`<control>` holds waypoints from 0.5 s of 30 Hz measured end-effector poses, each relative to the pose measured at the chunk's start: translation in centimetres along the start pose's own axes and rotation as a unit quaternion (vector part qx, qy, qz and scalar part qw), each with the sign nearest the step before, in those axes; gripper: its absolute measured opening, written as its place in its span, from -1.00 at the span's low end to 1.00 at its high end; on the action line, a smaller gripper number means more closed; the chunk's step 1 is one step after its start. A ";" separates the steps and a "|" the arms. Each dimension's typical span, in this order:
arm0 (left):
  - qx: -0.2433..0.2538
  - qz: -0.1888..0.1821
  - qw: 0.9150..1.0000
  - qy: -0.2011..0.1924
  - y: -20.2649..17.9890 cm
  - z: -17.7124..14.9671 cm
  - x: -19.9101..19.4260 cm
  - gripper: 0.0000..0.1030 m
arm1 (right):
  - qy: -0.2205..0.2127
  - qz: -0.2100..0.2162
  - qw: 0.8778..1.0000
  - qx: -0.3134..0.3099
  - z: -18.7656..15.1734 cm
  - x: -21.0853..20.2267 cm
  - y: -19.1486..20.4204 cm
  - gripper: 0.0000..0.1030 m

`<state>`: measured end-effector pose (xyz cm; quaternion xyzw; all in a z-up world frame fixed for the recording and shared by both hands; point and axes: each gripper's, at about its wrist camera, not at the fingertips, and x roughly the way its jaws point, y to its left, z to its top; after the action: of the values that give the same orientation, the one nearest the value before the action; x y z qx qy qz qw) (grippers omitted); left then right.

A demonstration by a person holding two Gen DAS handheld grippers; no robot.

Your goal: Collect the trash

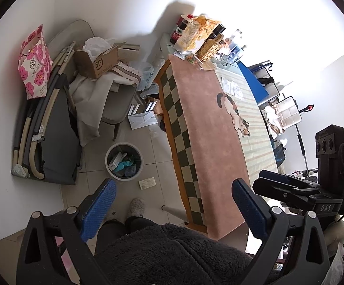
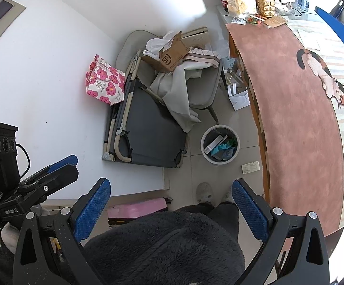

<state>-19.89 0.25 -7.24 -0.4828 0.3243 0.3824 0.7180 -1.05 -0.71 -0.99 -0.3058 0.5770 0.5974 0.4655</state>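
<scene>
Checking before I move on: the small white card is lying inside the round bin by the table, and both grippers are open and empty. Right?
Not quite. The small white card lies on the floor tiles beside the round bin, between it and the table, not inside; the right wrist view shows this. The left gripper and right gripper are indeed open and empty.

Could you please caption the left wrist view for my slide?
Open left gripper above a filled trash bin, one card beside it on the floor.

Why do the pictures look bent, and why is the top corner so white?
Left wrist view: the fisheye lens bows the table edge, and bright light washes out the wall behind the bottles. Right wrist view: the same curving, glare only at the far table end, the trash bin evenly lit and sharp.
</scene>
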 end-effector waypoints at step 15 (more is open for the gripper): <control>0.012 -0.002 1.000 0.002 -0.7 0.0 -0.3 0.93 | -0.006 0.000 1.000 0.011 -0.3 -0.3 0.0 1.00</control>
<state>-19.41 0.00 -6.72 -0.4761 0.3291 0.3759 0.7237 -0.96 -1.08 -0.74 -0.2968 0.5807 0.5928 0.4725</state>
